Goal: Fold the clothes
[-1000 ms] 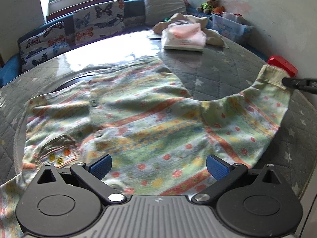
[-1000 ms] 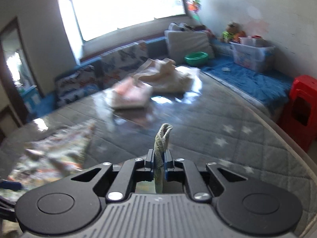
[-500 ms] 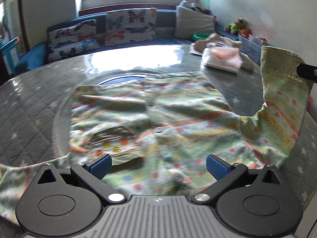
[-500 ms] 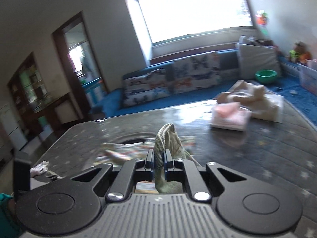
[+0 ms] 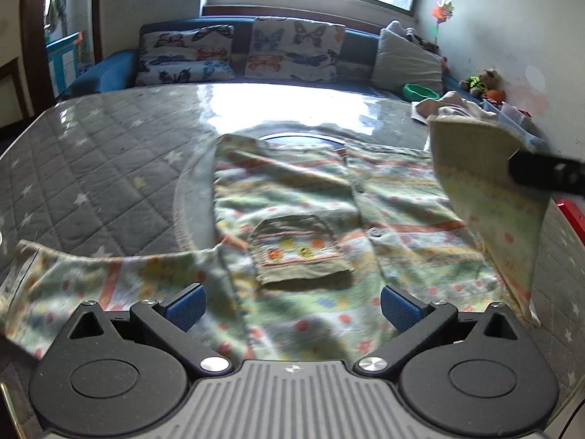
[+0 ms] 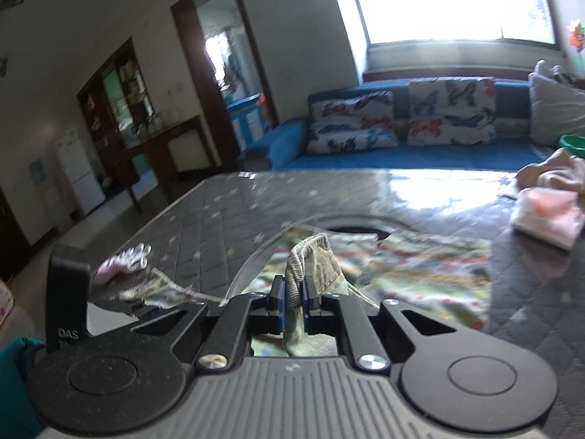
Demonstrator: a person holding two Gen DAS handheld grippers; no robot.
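A child's patterned button shirt point(image 5: 303, 219) with a small chest pocket lies spread on the grey quilted table point(image 5: 91, 168). My left gripper point(image 5: 292, 305) is open and empty, low over the shirt's near hem. My right gripper point(image 6: 292, 292) is shut on the cuff of the shirt's right sleeve point(image 6: 310, 252). In the left wrist view that sleeve point(image 5: 486, 183) hangs lifted above the shirt's right side, held by the right gripper point(image 5: 544, 175). The left sleeve point(image 5: 73, 278) lies flat at the near left.
Folded pink and white clothes point(image 6: 544, 216) and a cream heap point(image 6: 555, 172) lie at the table's far right. A blue sofa with butterfly cushions point(image 5: 292, 55) runs behind. A red stool point(image 5: 574, 216) stands off the right edge. A gloved hand point(image 6: 120, 259) holds the left gripper.
My right gripper has lifted the sleeve and carried it leftward over the shirt, turning toward the table's middle. My left gripper has swung left along the near hem, still open.
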